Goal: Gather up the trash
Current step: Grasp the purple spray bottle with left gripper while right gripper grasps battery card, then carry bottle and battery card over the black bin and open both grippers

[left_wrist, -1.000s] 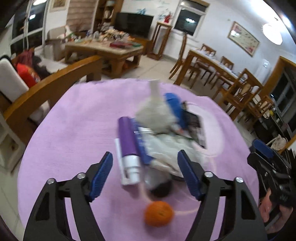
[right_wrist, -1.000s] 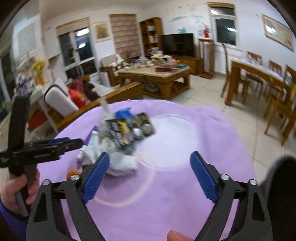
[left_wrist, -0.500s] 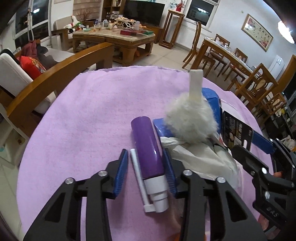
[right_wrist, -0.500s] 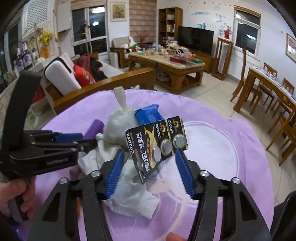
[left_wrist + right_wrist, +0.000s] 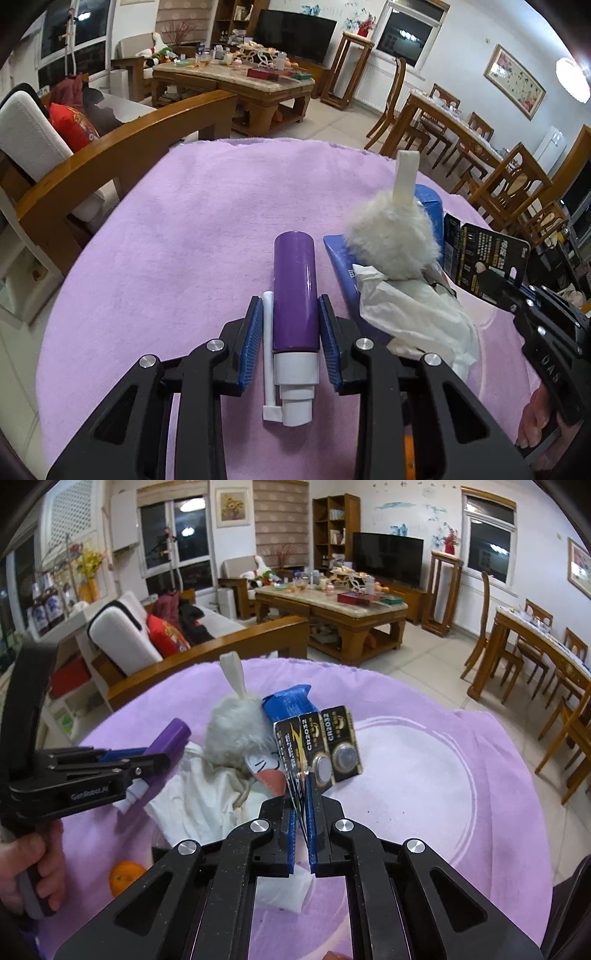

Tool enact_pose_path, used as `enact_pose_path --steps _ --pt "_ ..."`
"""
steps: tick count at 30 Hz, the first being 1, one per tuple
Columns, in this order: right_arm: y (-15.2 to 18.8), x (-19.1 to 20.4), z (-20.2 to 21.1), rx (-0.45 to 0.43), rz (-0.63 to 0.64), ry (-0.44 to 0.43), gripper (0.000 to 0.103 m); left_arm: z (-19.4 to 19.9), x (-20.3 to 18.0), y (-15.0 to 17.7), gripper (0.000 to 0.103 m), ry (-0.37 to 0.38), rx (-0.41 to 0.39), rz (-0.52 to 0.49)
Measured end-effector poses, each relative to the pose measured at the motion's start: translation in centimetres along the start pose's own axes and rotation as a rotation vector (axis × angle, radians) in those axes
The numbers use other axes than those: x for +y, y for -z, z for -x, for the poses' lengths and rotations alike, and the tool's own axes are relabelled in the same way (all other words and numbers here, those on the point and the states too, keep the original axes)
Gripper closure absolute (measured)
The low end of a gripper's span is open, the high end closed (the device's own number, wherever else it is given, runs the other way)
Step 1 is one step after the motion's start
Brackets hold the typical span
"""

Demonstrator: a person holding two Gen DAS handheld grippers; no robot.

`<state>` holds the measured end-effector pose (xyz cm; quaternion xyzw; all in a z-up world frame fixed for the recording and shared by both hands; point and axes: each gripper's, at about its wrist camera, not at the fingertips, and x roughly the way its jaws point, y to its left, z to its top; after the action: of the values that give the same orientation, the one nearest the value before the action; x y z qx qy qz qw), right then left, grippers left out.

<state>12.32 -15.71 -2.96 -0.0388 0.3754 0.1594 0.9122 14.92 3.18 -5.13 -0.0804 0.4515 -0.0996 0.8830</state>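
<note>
Left gripper (image 5: 288, 332) closing, pads flanking purple spray bottle (image 5: 295, 291) on lilac cloth (image 5: 177, 236); long axis running straight ahead between jaws, white nozzle nearest. Right gripper (image 5: 302, 814) clamped on battery card (image 5: 321, 746), held upright beside fluffy white toy (image 5: 236, 734). Readable: "CR2032" twice; "GenRobot.AI" on left handle

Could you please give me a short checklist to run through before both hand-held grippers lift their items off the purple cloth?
1. Left hand-held gripper around the purple bottle, jaws closing, pads at its sides: ok.
2. Thin white stick also sits between the left pads: not ok.
3. Right hand-held gripper clamped on the battery card: ok.
4. Card free of the crumpled tissue and fluffy toy: cannot tell.
5. Orange clear of both grippers: ok.
</note>
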Motion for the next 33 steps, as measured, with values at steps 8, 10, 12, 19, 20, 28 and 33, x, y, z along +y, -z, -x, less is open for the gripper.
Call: enact_pose_path --steps 8,10,12,19,20,28,33 --pt "0.8 -1.0 5.2 -0.079 -0.043 -0.037 0.098 4.2 -2.2 0.2 0.078 0.042 -0.082 -0.042" --pt "0.9 -1.0 6.2 -0.089 -0.049 -0.036 0.1 5.1 -3.5 0.2 0.078 0.058 -0.098 -0.062" --pt "1.1 -1.5 7.1 -0.087 -0.053 -0.036 0.1 5.7 -4.9 0.1 0.078 0.07 -0.111 -0.084" --pt "1.7 -2.9 6.6 -0.038 -0.081 -0.074 0.1 6.0 -7.9 0.6 0.078 0.102 -0.123 -0.119" --pt "1.6 -2.9 5.9 -0.022 -0.078 -0.077 0.099 6.0 -8.0 0.7 0.078 0.105 -0.122 -0.12" --pt "1.1 -1.7 2.6 0.028 -0.072 -0.089 0.094 5.5 -7.3 1.2 0.078 0.114 -0.103 -0.119" --pt "1.0 -1.2 1.8 0.023 -0.056 -0.038 0.099 5.1 -6.7 1.4 0.078 0.128 -0.105 -0.109"
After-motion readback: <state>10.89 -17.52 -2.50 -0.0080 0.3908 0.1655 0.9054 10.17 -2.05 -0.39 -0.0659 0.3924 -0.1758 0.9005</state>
